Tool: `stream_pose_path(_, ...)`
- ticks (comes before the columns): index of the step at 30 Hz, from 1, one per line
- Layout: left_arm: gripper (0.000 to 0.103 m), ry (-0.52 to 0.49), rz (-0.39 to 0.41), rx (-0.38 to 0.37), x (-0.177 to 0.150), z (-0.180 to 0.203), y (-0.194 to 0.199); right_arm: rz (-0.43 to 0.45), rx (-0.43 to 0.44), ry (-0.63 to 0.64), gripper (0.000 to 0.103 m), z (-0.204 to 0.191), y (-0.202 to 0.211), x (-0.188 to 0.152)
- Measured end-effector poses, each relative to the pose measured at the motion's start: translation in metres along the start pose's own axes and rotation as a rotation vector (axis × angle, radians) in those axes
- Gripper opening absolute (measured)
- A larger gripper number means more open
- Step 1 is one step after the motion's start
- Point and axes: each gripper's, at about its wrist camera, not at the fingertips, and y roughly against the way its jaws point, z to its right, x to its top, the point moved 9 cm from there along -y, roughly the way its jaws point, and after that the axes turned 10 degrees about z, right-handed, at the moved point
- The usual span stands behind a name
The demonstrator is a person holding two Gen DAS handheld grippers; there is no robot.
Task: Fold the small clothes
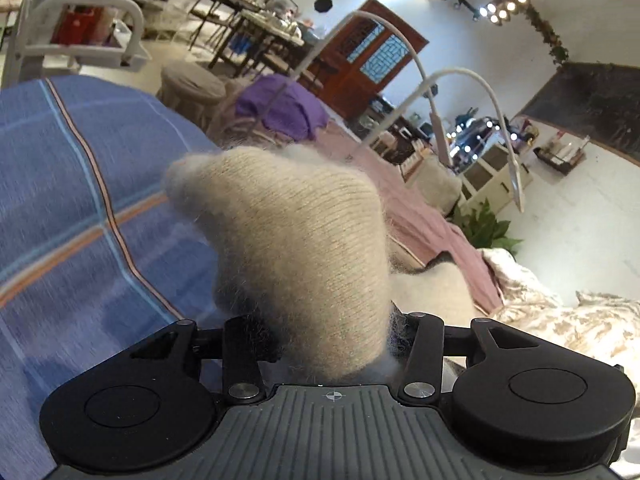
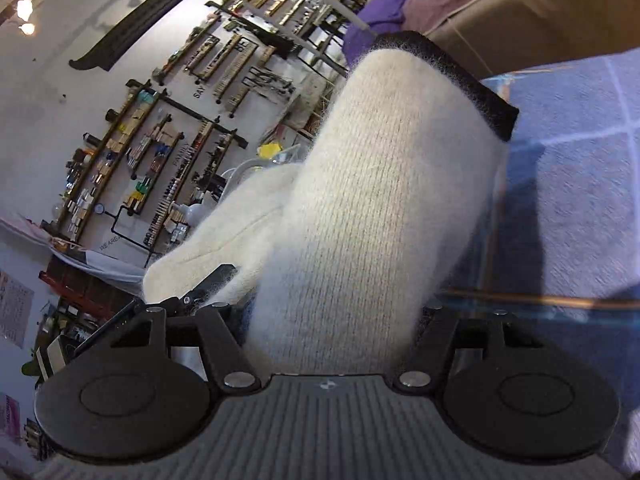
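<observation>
Looking along the left gripper (image 1: 320,344) first: a fuzzy cream knitted sock (image 1: 296,248) fills the middle of the view, bunched into a hump that rises straight out from between the fingers and leans up and to the left. The fingertips are buried under the wool, so I cannot tell for certain how tightly they are clenched, though the sock hangs clear of the blue plaid bedspread (image 1: 80,200) and seems to be carried there. More of the same pale knit trails off to the right, toward the pink blanket (image 1: 420,208) along the bed's far edge.

From the right gripper (image 2: 332,336), the sock (image 2: 380,200) runs as a long tube directly ahead of the fingers, its long axis pointing up and right, ending in a dark charcoal cuff (image 2: 472,80) at the far end. The fingers are grasping this near end, wool packed between them. A second lobe of knit reaches left to a black finger of the other gripper.

So each hand appears to hold one end, the sock lifted over the bedspread.
</observation>
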Motion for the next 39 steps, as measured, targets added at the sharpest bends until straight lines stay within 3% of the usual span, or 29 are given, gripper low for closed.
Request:
stream_pose_path(3,0.103,0.036,0.003,0.068,0.018,-0.042,-0.024,0.002,0.021,0.010,0.069,-0.001,-0.051,0.013)
stream_pose_path(5,0.103,0.050,-0.033,0.125,0.013,-0.069,-0.041,-0.020,-0.011,-0.006,0.069,0.012,-0.080,0.009)
stream_pose_path(7,0.103,0.067,-0.123,0.229,-0.006,-0.107,-0.054,-0.087,-0.084,-0.026,0.069,0.036,-0.103,-0.008)
stream_pose_path(9,0.103,0.146,-0.228,0.304,-0.032,-0.144,-0.057,-0.152,-0.199,-0.046,0.072,0.061,-0.113,-0.032)
stream_pose_path(12,0.103,0.246,-0.135,0.318,-0.034,-0.166,-0.036,-0.128,-0.198,-0.096,0.081,0.074,-0.101,-0.047)
stream_pose_path(14,0.103,0.222,-0.116,0.345,-0.028,-0.172,-0.023,-0.132,-0.207,-0.131,0.090,0.080,-0.091,-0.047)
stream_pose_path(16,0.103,0.203,-0.118,0.345,-0.017,-0.171,-0.012,-0.122,-0.214,-0.115,0.091,0.079,-0.079,-0.040)
stream_pose_path(18,0.103,0.133,-0.109,0.371,-0.003,-0.162,0.004,-0.117,-0.229,-0.046,0.091,0.074,-0.065,-0.031)
stream_pose_path(20,0.103,-0.010,-0.066,0.396,0.017,-0.143,0.023,-0.102,-0.271,0.093,0.091,0.062,-0.050,-0.020)
stream_pose_path(23,0.103,-0.248,0.011,0.372,0.037,-0.100,0.041,-0.019,-0.314,0.448,0.086,0.021,-0.032,-0.001)
stream_pose_path(25,0.103,-0.385,-0.018,0.329,0.032,-0.071,0.034,-0.015,-0.266,0.632,0.084,-0.011,-0.031,-0.005)
stream_pose_path(27,0.103,-0.505,-0.100,0.284,0.012,-0.049,0.011,-0.080,-0.204,0.739,0.079,-0.032,-0.040,-0.022)
stream_pose_path(29,0.103,-0.566,-0.186,0.298,-0.012,-0.048,-0.010,-0.153,-0.198,0.790,0.073,-0.036,-0.053,-0.040)
stream_pose_path(31,0.103,-0.561,-0.245,0.355,-0.032,-0.061,-0.019,-0.218,-0.262,0.822,0.073,-0.028,-0.066,-0.055)
stream_pose_path(36,0.103,-0.550,-0.258,0.405,-0.047,-0.082,-0.019,-0.245,-0.362,0.730,0.088,-0.003,-0.064,-0.073)
stream_pose_path(39,0.103,-0.532,-0.281,0.404,-0.041,-0.083,-0.021,-0.255,-0.372,0.702,0.089,-0.003,-0.064,-0.075)
